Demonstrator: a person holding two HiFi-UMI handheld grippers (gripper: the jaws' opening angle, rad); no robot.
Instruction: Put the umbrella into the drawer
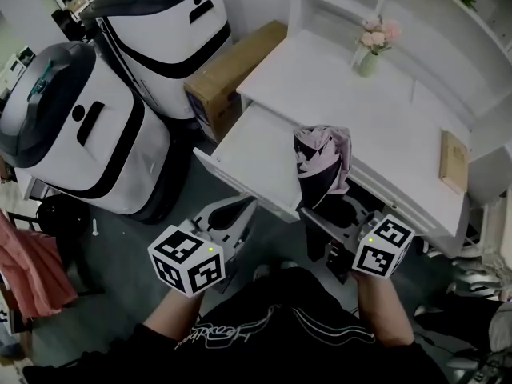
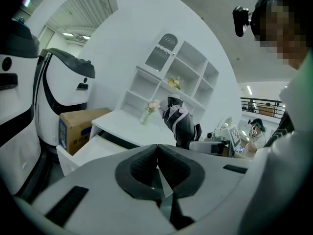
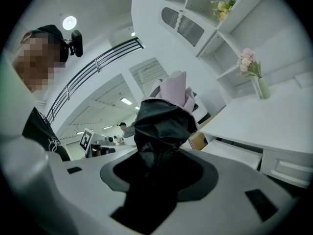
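Observation:
The folded umbrella (image 1: 322, 166), pink and black, stands upright in my right gripper (image 1: 340, 218), which is shut on its dark lower end. In the right gripper view the umbrella (image 3: 164, 121) fills the gap between the jaws of the right gripper (image 3: 156, 180). It hangs just over the right end of the open white drawer (image 1: 254, 152), which is pulled out from the desk (image 1: 336, 86). My left gripper (image 1: 232, 214) is at the drawer's front edge, to the left of the umbrella. The left gripper (image 2: 157, 173) has its pads together with nothing held. From there the umbrella (image 2: 178, 121) and drawer (image 2: 90, 148) lie ahead.
A vase of pink flowers (image 1: 372, 48) and a tan book (image 1: 454, 160) sit on the desk under white shelves. A cardboard box (image 1: 232, 70) stands left of the desk. Two large white-and-black machines (image 1: 88, 126) crowd the floor at the left.

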